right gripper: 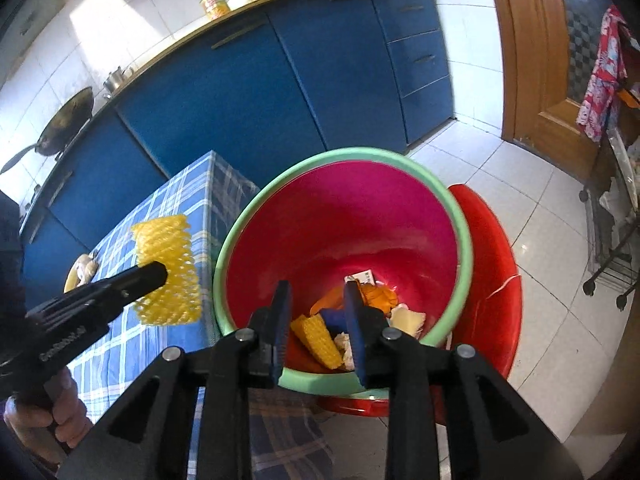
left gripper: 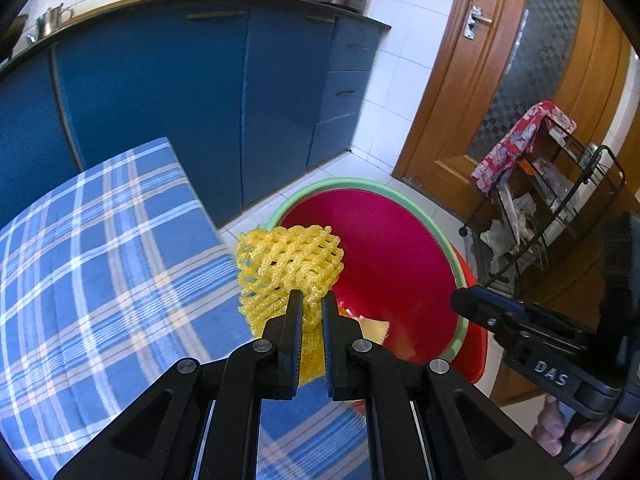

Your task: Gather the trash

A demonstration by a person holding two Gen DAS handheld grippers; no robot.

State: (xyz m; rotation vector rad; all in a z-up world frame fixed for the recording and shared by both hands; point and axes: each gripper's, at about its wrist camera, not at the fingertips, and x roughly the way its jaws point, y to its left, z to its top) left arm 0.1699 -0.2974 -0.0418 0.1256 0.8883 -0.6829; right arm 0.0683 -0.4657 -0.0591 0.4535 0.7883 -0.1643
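My left gripper (left gripper: 311, 295) is shut on a yellow foam fruit net (left gripper: 286, 264) and holds it in the air over the table's right edge, beside the basin. The net also shows in the right wrist view (right gripper: 168, 264). The red basin with a green rim (right gripper: 466, 236) stands on a red stool (right gripper: 496, 264) right of the table. It holds several trash pieces, among them another yellow net (right gripper: 318, 338) and orange scraps (right gripper: 378, 296). My right gripper (right gripper: 316, 286) is open and empty, just above the basin's near rim.
The table has a blue plaid cloth (left gripper: 100, 264). A banana peel (right gripper: 82, 272) lies on it at the left. Blue kitchen cabinets (left gripper: 180, 92) stand behind. A wooden door (left gripper: 520, 60) and a black wire trolley (left gripper: 560, 200) with a red cloth are at the right.
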